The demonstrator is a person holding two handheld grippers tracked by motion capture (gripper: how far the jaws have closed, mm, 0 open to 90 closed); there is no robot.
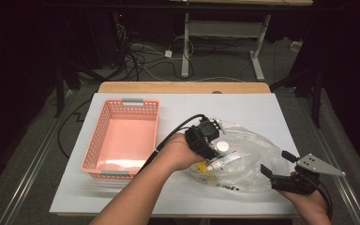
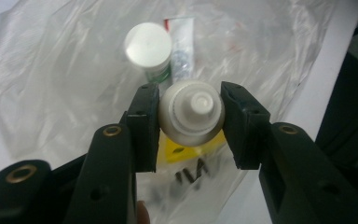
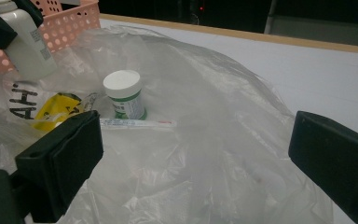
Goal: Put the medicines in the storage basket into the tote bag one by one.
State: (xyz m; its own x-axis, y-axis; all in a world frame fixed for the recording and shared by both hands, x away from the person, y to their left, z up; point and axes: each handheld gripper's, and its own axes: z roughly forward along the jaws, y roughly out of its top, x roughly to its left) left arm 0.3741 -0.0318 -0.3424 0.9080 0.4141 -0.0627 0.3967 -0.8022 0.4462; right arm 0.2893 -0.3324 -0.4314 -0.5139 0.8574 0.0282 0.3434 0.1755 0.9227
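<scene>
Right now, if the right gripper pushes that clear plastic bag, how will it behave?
The clear plastic bag looks thin and crumpled, so it would probably bunch up rather than slide. It seems very light. The small white-capped jar standing on it might tip if the film shifts.

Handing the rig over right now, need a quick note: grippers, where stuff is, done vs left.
Left gripper: shut on a white bottle, held above the clear plastic bag.
Right gripper: open, holding nothing, low at the bag's near edge.
On the bag: white-capped green-label jar, a tube, a yellow packet.
Pink basket: looks empty.
Done: bottle picked up.
Left: probably bottle into the basket, then the other items.
</scene>
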